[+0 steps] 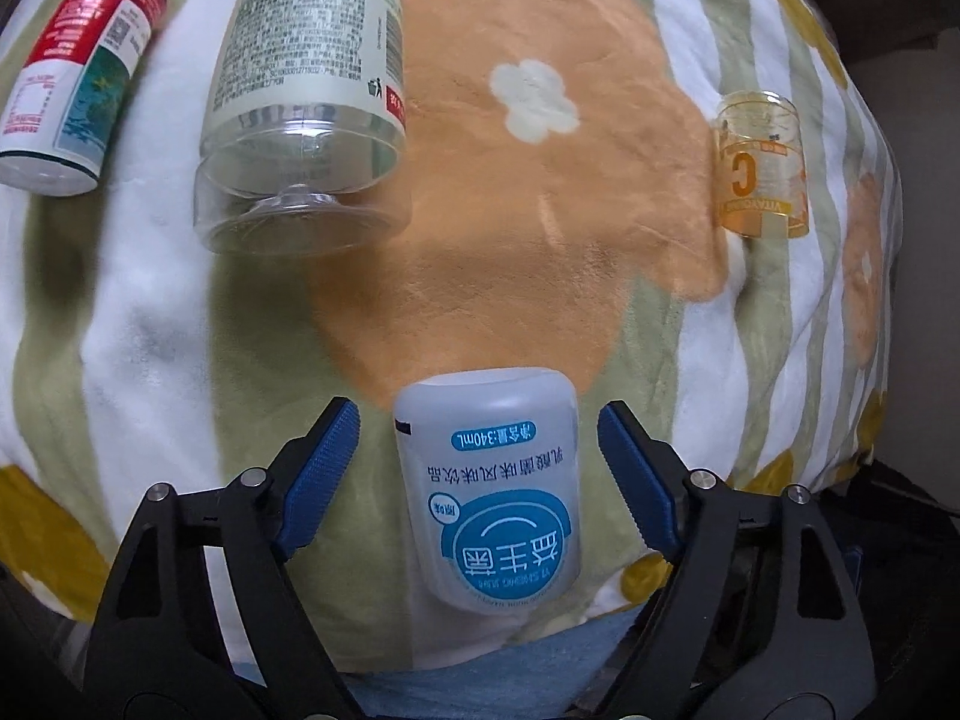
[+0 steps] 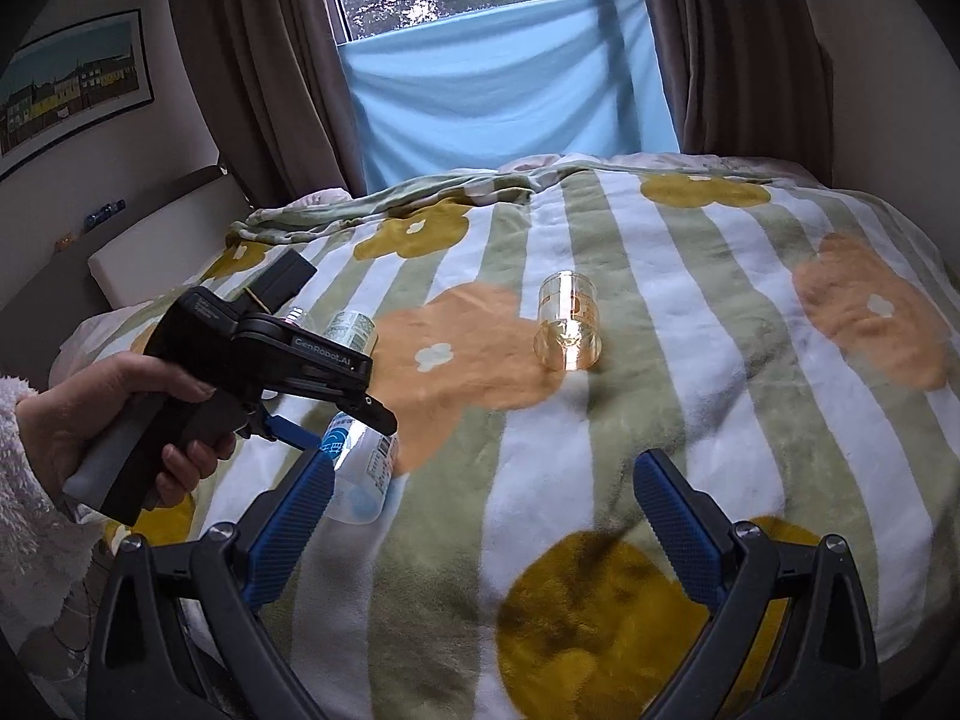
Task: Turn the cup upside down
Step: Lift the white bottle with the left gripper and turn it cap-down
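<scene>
The cup (image 2: 567, 324) is small, clear and amber, with orange print. It stands on the striped flower blanket (image 2: 690, 312), beside an orange flower patch, and I cannot tell which end is up. The left wrist view has the cup (image 1: 762, 165) far right, well away from my left gripper (image 1: 480, 462). That gripper is open, and a white bottle with a blue label (image 1: 492, 492) lies between its fingers, apart from both pads. My right gripper (image 2: 486, 480) is open and holds nothing, hovering short of the cup. A hand (image 2: 108, 414) holds the left gripper (image 2: 336, 429).
A large clear bottle (image 1: 306, 120) and a red-and-white bottle (image 1: 72, 78) lie on the blanket at far left. The white bottle (image 2: 360, 468) lies by the right gripper's left finger. Behind the bed are a headboard (image 2: 168, 234), curtains and a blue cloth (image 2: 504, 96) over the window.
</scene>
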`<control>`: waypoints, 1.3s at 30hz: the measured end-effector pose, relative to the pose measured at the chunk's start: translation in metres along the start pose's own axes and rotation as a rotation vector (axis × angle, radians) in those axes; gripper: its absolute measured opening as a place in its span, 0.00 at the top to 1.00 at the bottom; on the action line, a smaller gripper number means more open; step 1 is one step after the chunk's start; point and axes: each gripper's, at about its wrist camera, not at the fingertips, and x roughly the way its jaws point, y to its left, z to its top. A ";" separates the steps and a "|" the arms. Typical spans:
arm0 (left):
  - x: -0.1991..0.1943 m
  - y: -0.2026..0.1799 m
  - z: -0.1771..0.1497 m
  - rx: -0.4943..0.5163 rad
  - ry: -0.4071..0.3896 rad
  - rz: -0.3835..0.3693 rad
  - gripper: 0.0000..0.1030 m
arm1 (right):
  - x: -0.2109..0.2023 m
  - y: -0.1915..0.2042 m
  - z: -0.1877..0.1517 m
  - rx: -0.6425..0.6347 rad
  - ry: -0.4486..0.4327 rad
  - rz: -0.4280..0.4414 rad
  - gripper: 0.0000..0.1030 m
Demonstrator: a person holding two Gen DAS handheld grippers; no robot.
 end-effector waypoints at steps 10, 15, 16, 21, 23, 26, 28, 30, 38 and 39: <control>0.017 0.003 0.003 -0.029 0.044 -0.052 0.43 | 0.001 -0.008 0.000 0.021 -0.005 0.004 0.03; -0.001 0.001 0.000 0.024 -0.024 -0.064 0.43 | -0.001 -0.013 0.003 0.036 -0.012 0.012 0.03; -0.009 -0.002 -0.002 0.060 -0.063 -0.059 0.43 | -0.001 -0.013 0.003 0.037 -0.011 0.014 0.03; -0.047 -0.006 -0.031 0.239 -0.411 -0.072 0.43 | 0.002 -0.013 0.003 0.050 -0.010 0.037 0.03; -0.048 -0.004 -0.046 0.298 -0.553 -0.062 0.43 | 0.004 -0.011 0.002 0.054 -0.011 0.044 0.03; -0.042 -0.006 -0.066 0.342 -0.729 -0.064 0.43 | 0.008 -0.009 -0.001 0.062 -0.010 0.052 0.03; -0.037 -0.004 -0.073 0.361 -0.805 -0.059 0.43 | 0.009 -0.008 -0.003 0.069 -0.008 0.058 0.03; -0.034 -0.008 -0.078 0.382 -0.854 -0.027 0.43 | 0.008 -0.008 -0.005 0.072 -0.010 0.060 0.03; -0.018 0.001 -0.083 0.376 -0.838 -0.022 0.43 | 0.009 -0.007 -0.007 0.068 -0.004 0.068 0.03; -0.018 0.003 -0.084 0.376 -0.837 -0.024 0.43 | 0.010 -0.006 -0.008 0.067 -0.003 0.069 0.03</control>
